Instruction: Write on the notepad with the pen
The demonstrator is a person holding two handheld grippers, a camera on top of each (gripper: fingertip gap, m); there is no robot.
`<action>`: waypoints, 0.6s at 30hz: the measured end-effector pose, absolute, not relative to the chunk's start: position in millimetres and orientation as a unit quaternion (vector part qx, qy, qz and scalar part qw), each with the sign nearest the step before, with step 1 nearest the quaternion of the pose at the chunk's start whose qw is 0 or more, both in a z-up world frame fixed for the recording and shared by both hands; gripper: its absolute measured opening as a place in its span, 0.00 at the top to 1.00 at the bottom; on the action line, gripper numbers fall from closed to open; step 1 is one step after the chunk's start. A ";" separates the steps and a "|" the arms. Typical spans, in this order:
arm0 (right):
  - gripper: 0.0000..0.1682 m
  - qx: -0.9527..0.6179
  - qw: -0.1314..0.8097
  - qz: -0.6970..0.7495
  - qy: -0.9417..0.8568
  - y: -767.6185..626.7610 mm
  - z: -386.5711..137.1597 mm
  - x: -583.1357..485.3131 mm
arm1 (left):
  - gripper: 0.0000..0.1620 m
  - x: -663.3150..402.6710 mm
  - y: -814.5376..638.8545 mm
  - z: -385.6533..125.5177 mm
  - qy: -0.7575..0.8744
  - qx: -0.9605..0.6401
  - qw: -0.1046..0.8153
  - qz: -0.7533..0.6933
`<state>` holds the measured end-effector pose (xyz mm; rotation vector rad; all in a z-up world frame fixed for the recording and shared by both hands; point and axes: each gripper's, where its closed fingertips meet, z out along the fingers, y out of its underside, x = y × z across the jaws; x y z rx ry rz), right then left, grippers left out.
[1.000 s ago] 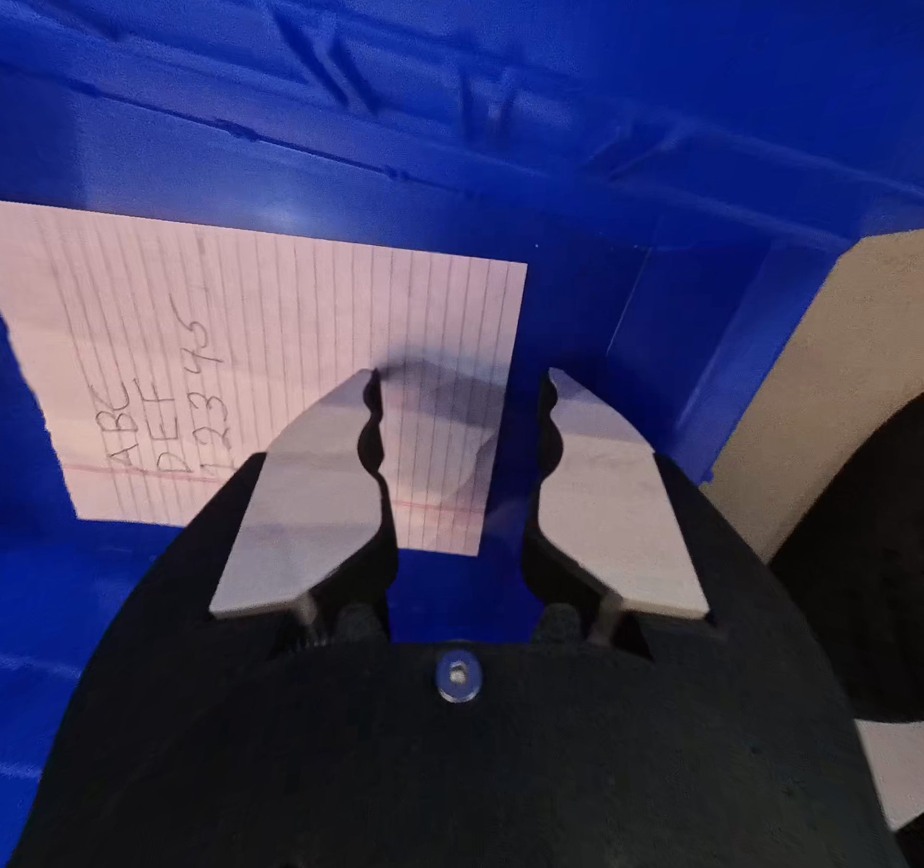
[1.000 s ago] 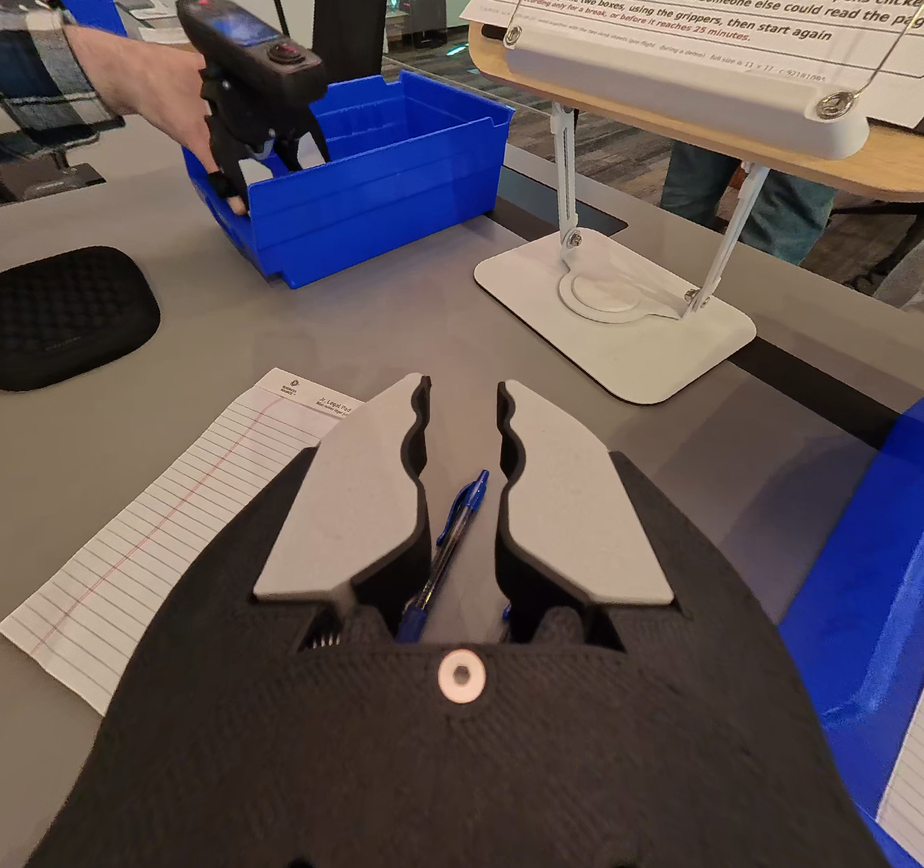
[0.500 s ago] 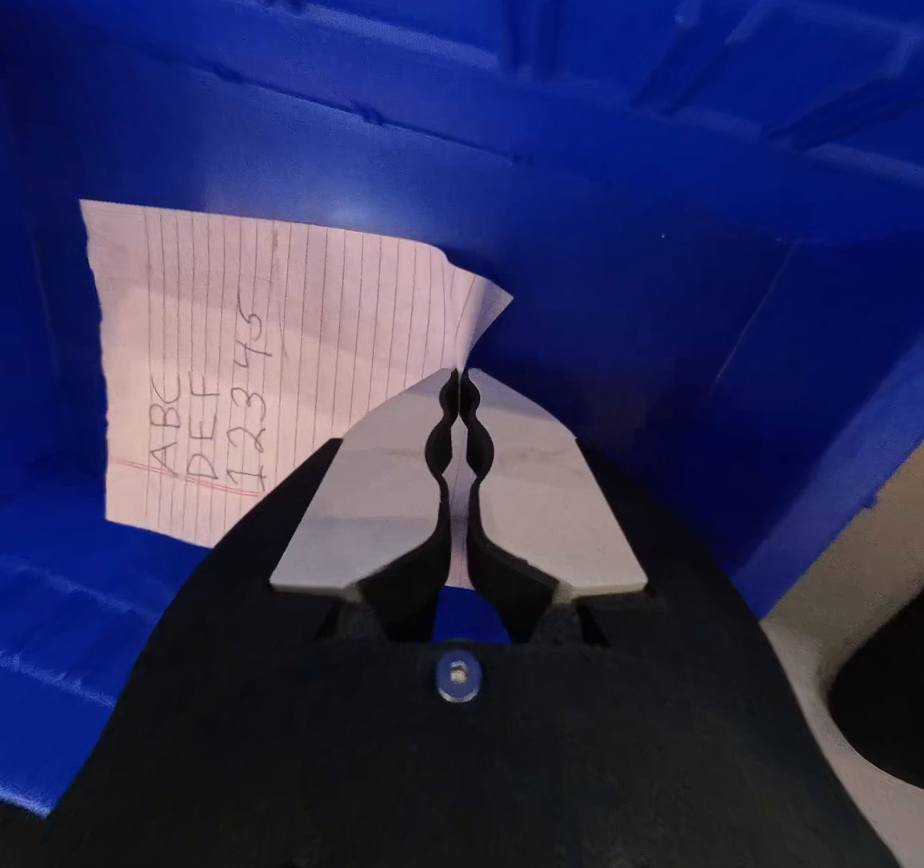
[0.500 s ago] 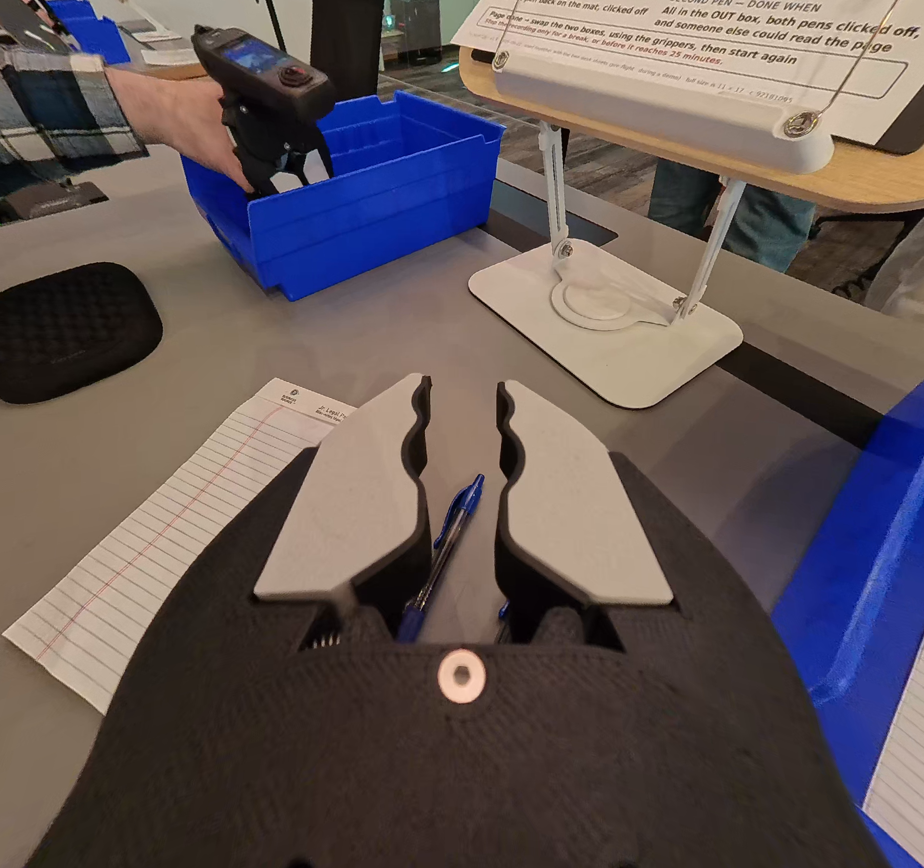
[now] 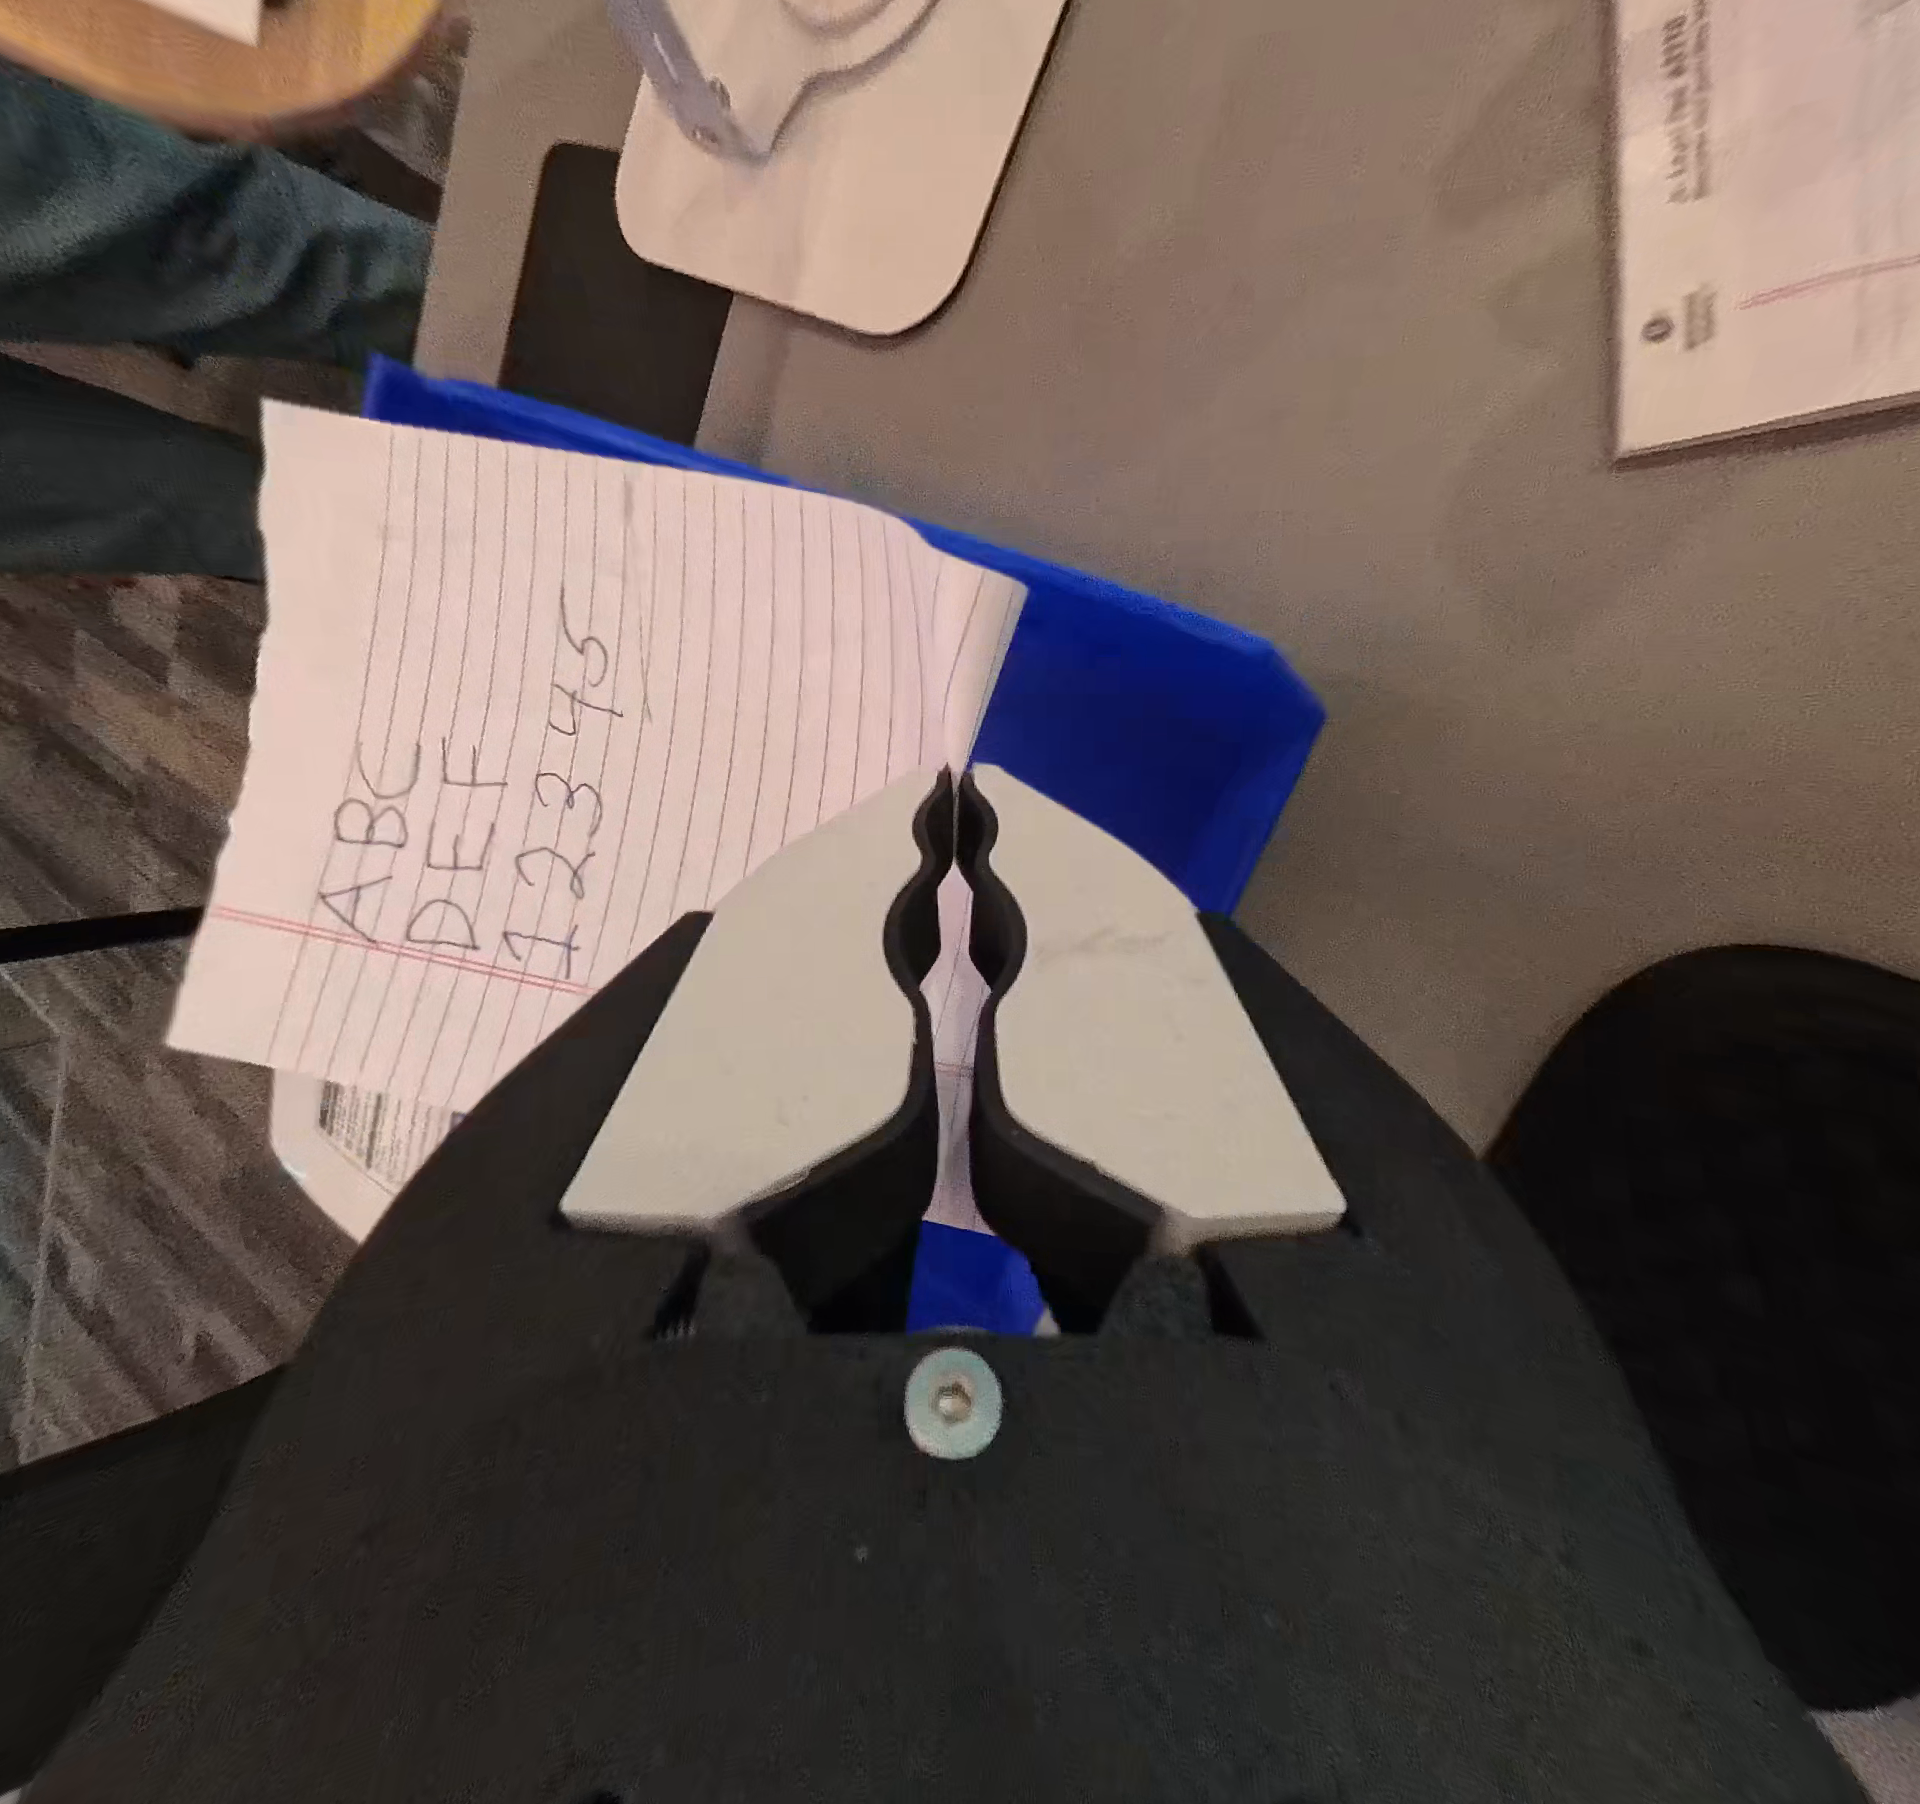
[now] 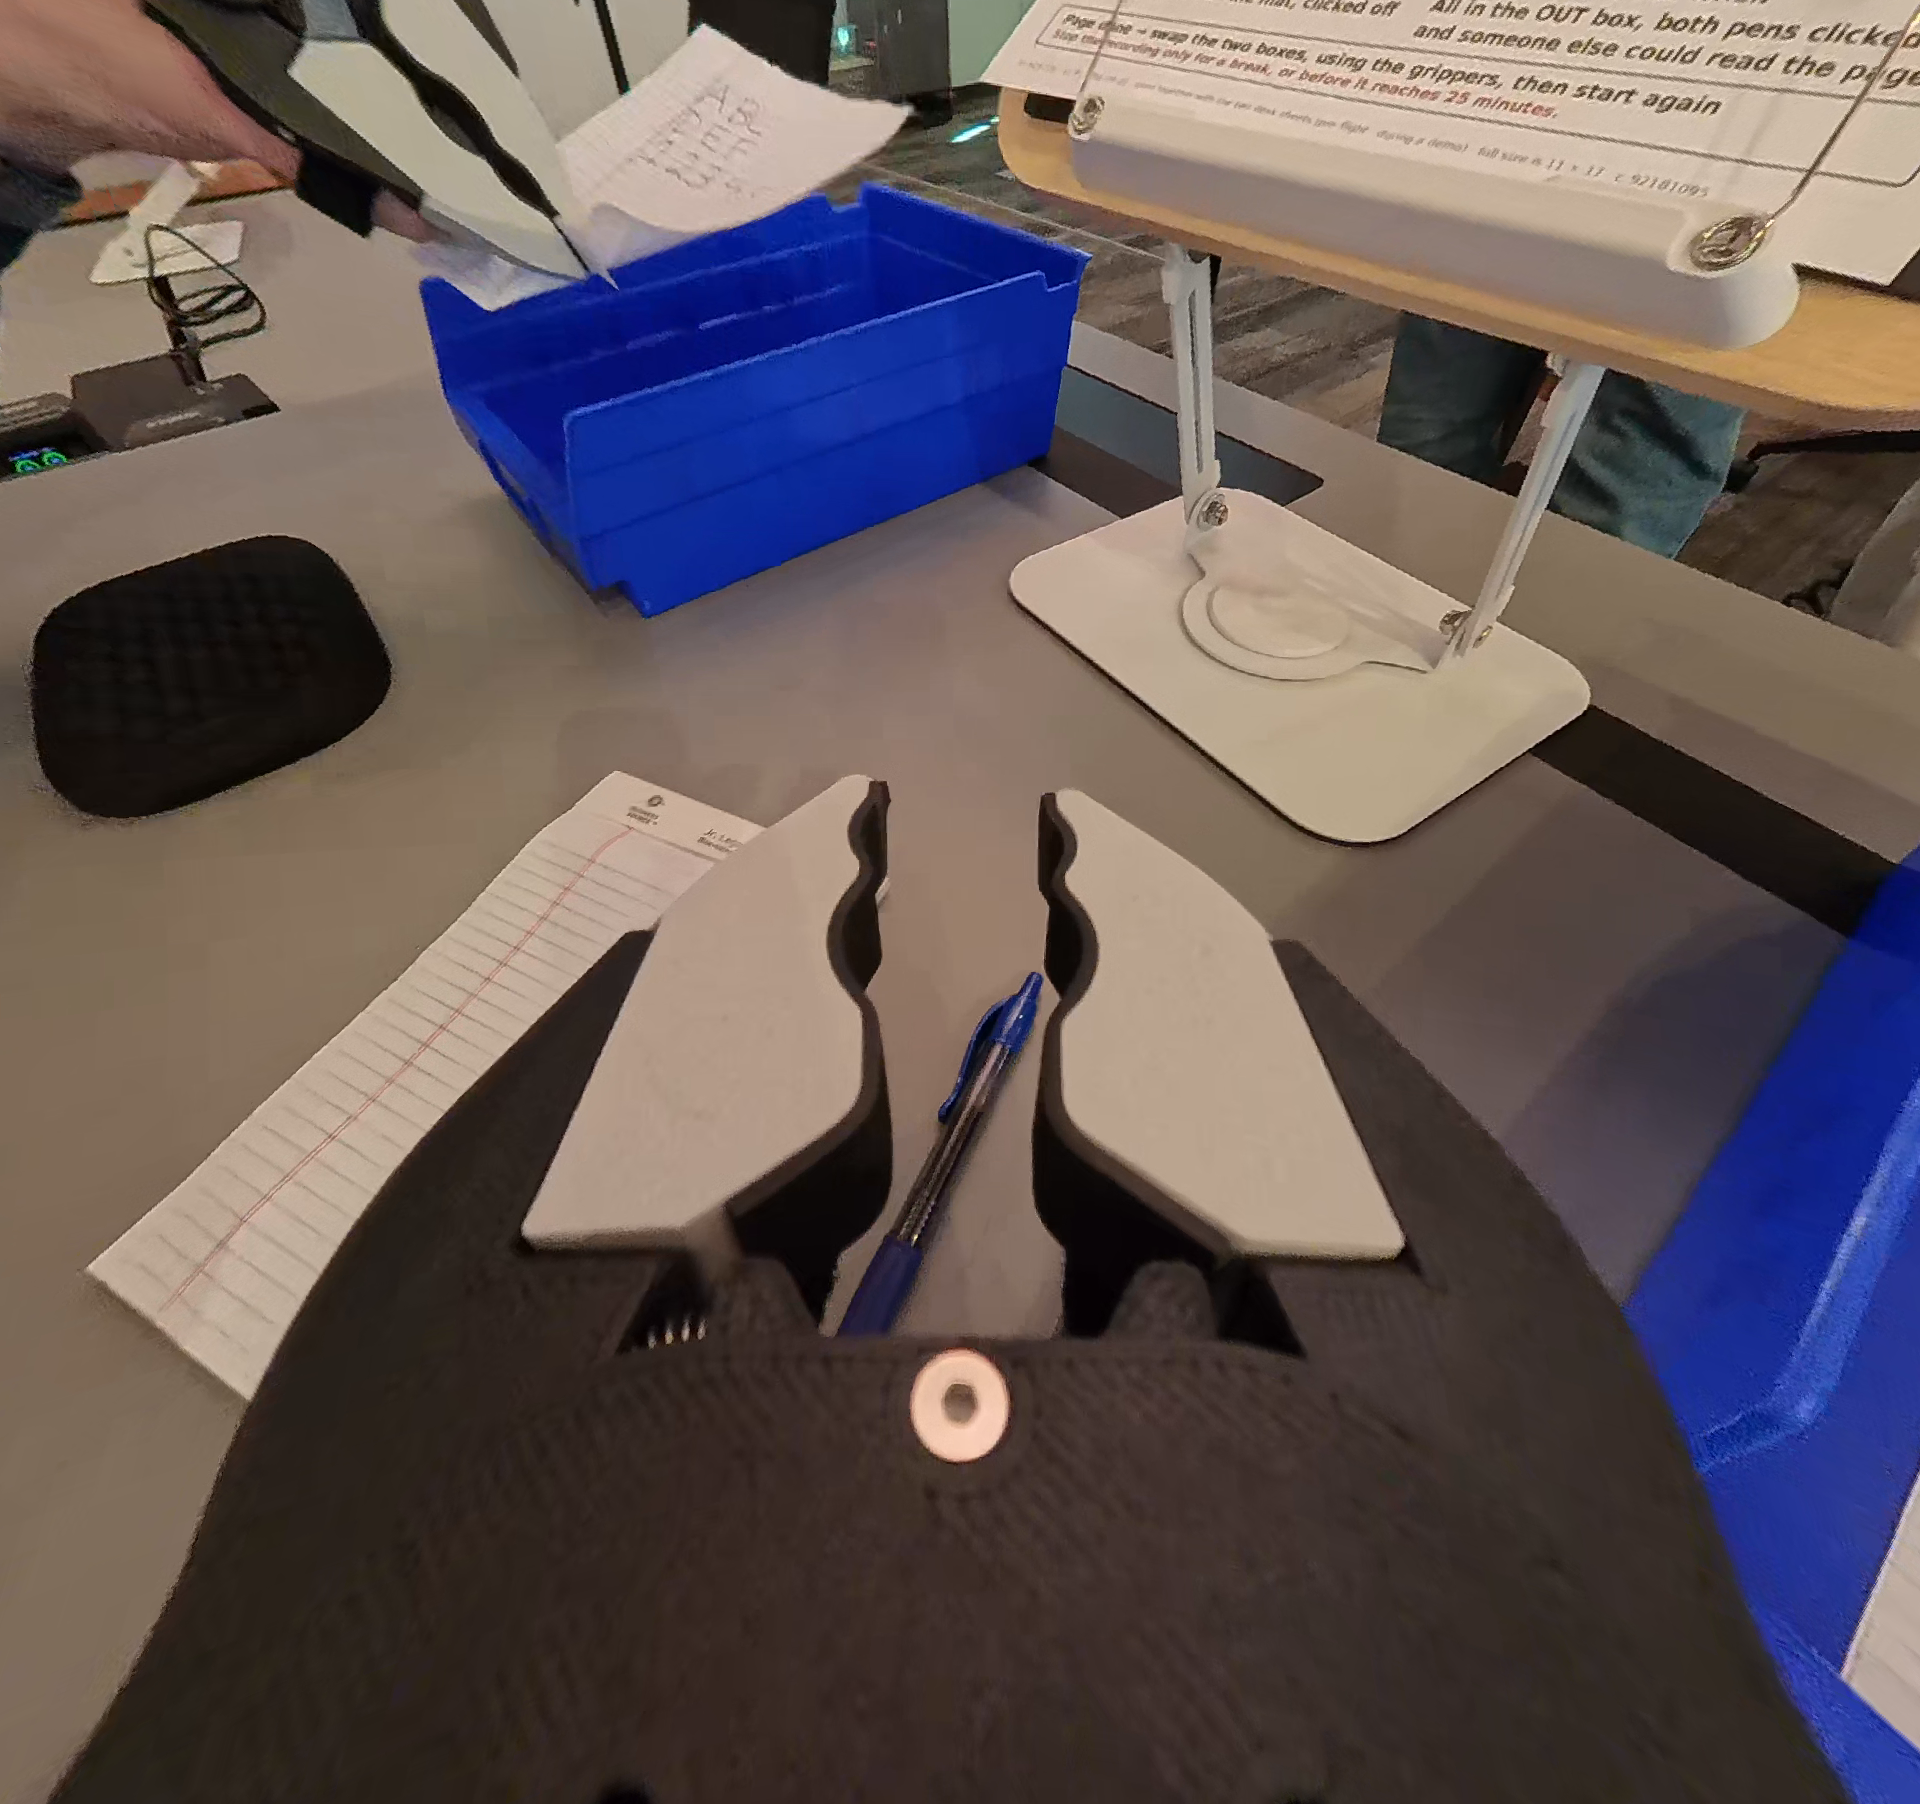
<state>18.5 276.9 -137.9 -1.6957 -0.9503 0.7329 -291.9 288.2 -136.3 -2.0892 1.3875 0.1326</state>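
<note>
My left gripper [image 5: 954,780] is shut on the right edge of a loose lined sheet [image 5: 520,715] that bears handwriting. It holds the sheet in the air above the blue bin [image 5: 1143,715]. The right wrist view shows this gripper [image 6: 582,258] and the sheet [image 6: 717,133] over the bin [image 6: 779,445]. My right gripper [image 6: 961,804] is open, low over the table. A blue pen [image 6: 966,1110] lies on the table between its fingers, and neither pad presses on it. The notepad [image 6: 416,1027] lies flat just left of the right gripper and also shows in the left wrist view [image 5: 1766,196].
A black cushioned pad [image 6: 208,674] lies at the left. A white stand base [image 6: 1351,715] carries a tilted instruction board [image 6: 1455,40] at the back right. A second blue bin [image 6: 1818,1183] stands at the right edge. A person's hand [image 6: 94,71] holds the left gripper. About 30 cm separates my left fingertips from my right.
My left gripper closed on the sheet's edge inside the bin, then lifted the sheet out and above the bin. The right gripper stayed over the pen, its fingers apart.
</note>
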 end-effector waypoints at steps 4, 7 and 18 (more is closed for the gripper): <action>0.83 -0.701 0.499 0.325 -0.392 261.4 -133.1 23.7 | 1.00 -233.9 244.6 -127.5 0.546 -0.771 0.328 0.024; 0.83 -0.704 0.484 0.345 -0.388 245.9 -133.0 27.8 | 1.00 -175.2 214.7 -147.0 0.562 -0.759 0.328 -0.017; 0.62 -0.706 0.331 0.587 -0.218 218.7 -152.0 6.3 | 1.00 -15.3 178.7 -191.4 0.643 -0.639 0.422 0.024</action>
